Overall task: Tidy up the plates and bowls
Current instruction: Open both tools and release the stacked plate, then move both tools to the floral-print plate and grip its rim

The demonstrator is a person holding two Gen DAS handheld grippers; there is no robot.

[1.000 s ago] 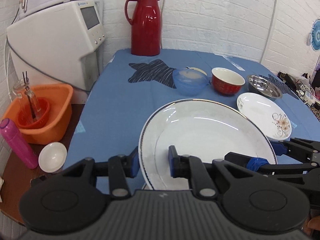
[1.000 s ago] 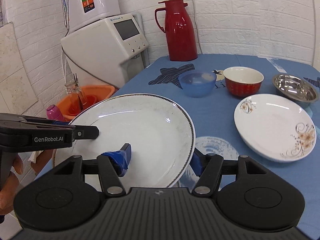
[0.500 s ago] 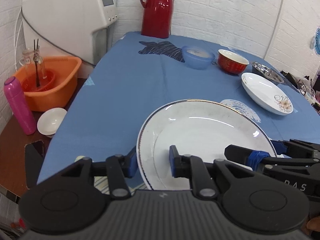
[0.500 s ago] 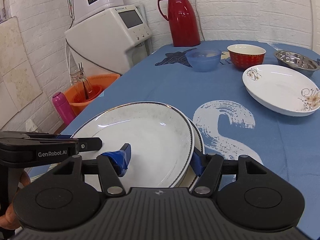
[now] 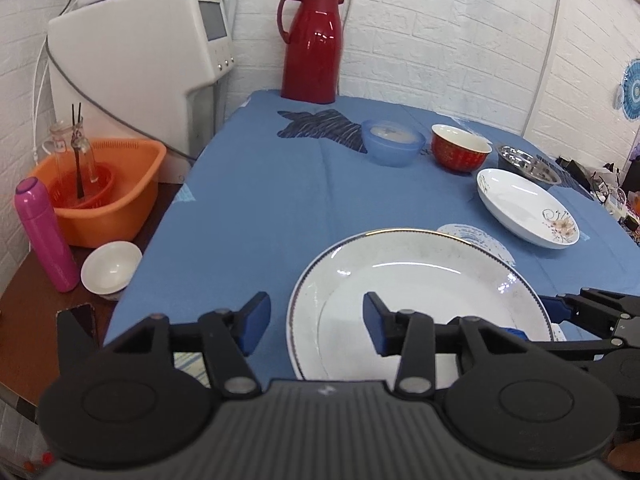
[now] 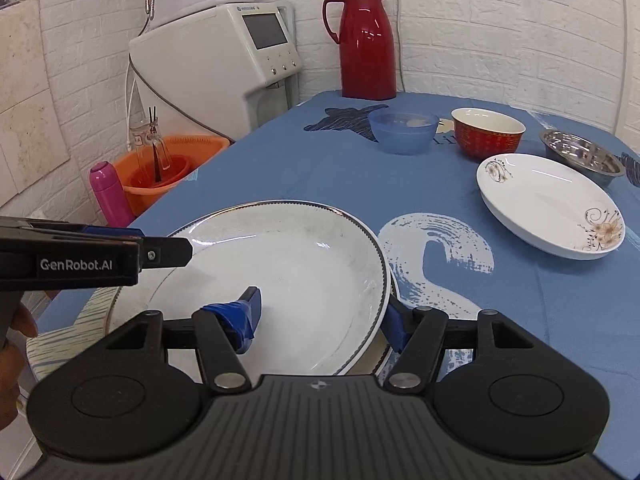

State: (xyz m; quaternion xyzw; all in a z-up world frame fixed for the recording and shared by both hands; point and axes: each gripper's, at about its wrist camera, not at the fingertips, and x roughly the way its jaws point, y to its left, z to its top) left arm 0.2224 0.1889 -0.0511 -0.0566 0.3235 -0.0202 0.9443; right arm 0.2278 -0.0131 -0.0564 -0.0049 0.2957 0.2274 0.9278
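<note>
A large white plate (image 5: 420,280) (image 6: 288,264) with a dark rim line lies at the near end of the blue table on top of another plate's rim (image 6: 391,284). My left gripper (image 5: 315,320) (image 6: 168,246) is open, its fingers either side of the plate's left rim. My right gripper (image 6: 321,318) (image 5: 536,320) holds the right rim, the taped finger on the inside and the other finger under the edge. Farther back are a floral plate (image 5: 524,208), a blue bowl (image 5: 392,146), a red bowl (image 5: 460,152) and a steel bowl (image 5: 528,162).
A red jug (image 5: 312,44) stands at the table's far end beside a white dispenser (image 5: 160,60). On a low brown surface to the left are an orange basin (image 5: 108,192), a pink bottle (image 5: 46,236) and a small white bowl (image 5: 111,266).
The plate came down from the air onto the lower plate at the near end. My left gripper then opened off the rim. The right gripper's finger gap is unchanged.
</note>
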